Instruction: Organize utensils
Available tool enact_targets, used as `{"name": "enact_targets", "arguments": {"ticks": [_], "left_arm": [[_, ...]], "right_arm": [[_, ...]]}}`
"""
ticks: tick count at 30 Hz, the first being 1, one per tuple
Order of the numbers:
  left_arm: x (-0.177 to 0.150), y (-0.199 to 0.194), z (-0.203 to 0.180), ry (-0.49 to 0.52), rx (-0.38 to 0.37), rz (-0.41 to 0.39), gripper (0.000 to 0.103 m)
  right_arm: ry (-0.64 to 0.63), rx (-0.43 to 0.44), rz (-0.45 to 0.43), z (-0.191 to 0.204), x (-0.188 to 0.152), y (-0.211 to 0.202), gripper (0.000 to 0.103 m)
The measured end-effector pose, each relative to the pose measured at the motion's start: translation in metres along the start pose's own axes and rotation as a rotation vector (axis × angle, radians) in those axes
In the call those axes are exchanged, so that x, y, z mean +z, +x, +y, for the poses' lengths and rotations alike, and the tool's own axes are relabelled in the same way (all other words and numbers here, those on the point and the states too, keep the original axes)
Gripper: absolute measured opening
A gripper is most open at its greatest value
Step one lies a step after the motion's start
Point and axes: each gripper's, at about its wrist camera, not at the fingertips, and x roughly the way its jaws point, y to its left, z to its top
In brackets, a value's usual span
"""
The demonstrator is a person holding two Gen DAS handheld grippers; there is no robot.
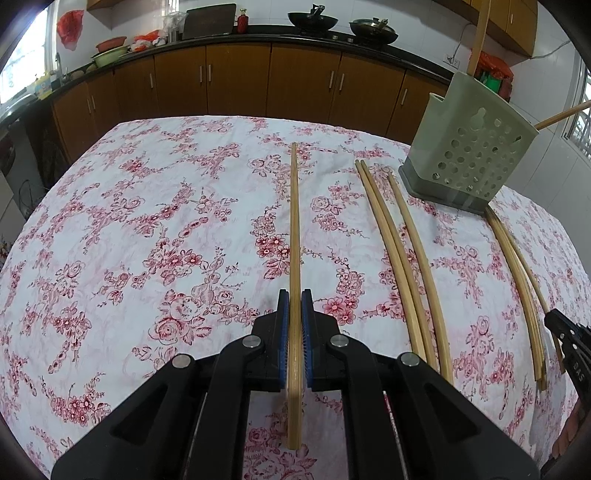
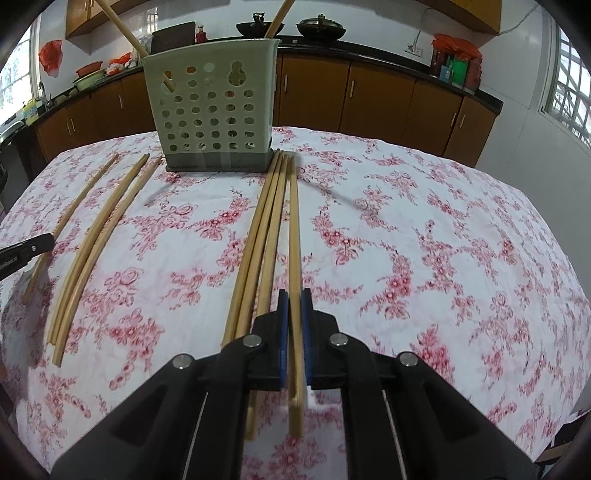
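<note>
Left gripper (image 1: 294, 306): blue pads clenched on a single bamboo chopstick (image 1: 294, 221), which runs straight ahead between the fingers over the floral tablecloth (image 1: 147, 229). Its far tip points toward the cabinets.

Right gripper (image 2: 294, 306): blue pads likewise clamped on one chopstick (image 2: 294, 229), whose far end lies just beside the lower right corner of the perforated green utensil holder (image 2: 212, 110). Immediately to the left of this held stick lies a loose bundle of three chopsticks (image 2: 264, 229) on the cloth, their far tips near the holder's base.

The holder stands upright on the tablecloth toward the table's far side; two chopsticks (image 2: 125, 27) already lean inside it, projecting above the rim at different angles.

In the left wrist view, three more chopsticks (image 1: 402, 251) lie between the held stick and the holder (image 1: 476, 155), two of them touching along their length, the third just beside them. The same three appear at the left of the right wrist view.

Background: brown kitchen cabinets (image 1: 240, 77) under a dark counter carrying two woks (image 1: 313, 20).
</note>
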Motion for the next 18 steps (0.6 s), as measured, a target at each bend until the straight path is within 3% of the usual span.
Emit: {"name": "enact_targets", "arguments": {"ticks": [18], "left_arm": [[-0.01, -0.008, 0.004, 0.003, 0.006, 0.001, 0.008]], "right_arm": [[0.073, 0.029, 0.022, -0.013, -0.024, -0.006, 0.009]]}}
